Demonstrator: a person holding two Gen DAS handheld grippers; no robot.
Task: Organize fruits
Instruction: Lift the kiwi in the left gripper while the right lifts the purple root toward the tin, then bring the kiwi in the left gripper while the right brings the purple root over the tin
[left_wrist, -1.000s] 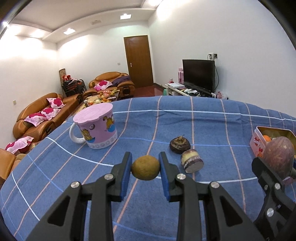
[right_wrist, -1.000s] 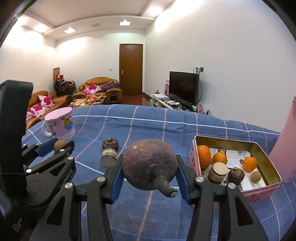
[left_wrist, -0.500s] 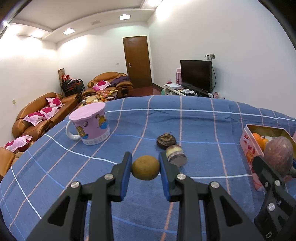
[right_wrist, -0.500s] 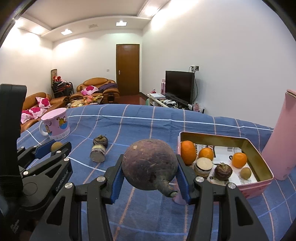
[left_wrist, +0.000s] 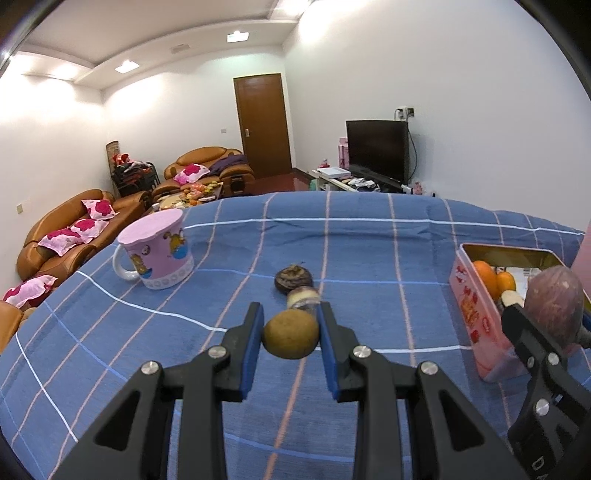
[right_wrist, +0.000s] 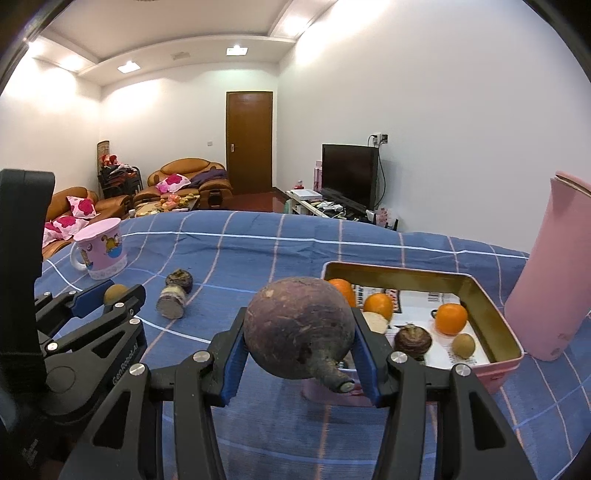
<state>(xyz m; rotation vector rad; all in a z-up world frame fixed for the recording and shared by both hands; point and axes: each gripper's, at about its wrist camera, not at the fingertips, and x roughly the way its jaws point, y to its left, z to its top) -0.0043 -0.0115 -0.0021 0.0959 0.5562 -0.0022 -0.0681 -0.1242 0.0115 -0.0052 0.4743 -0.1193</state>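
My left gripper (left_wrist: 291, 334) is shut on a small round brown fruit (left_wrist: 291, 335), held above the blue checked cloth. My right gripper (right_wrist: 299, 334) is shut on a large dark purple round root (right_wrist: 298, 326) with a stubby stem, just in front of the near left corner of the pink tin (right_wrist: 496, 315). The tin holds several oranges (right_wrist: 450, 318), a small brown fruit (right_wrist: 463, 345), a dark bulb (right_wrist: 412, 340) and a cut piece. On the cloth lie a dark round bulb (left_wrist: 293, 278) and a cut stub (left_wrist: 303, 298) close together.
A pink cartoon mug (left_wrist: 157, 253) stands at the left of the blue cloth (left_wrist: 369, 251). A tall pink bottle (right_wrist: 550, 288) stands right of the tin. Sofas, a door and a television lie beyond the table's far edge.
Both grippers have shifted to the right with their loads. The tin now sits nearer the middle of the right wrist view, and the mug and loose bulbs have slid left.
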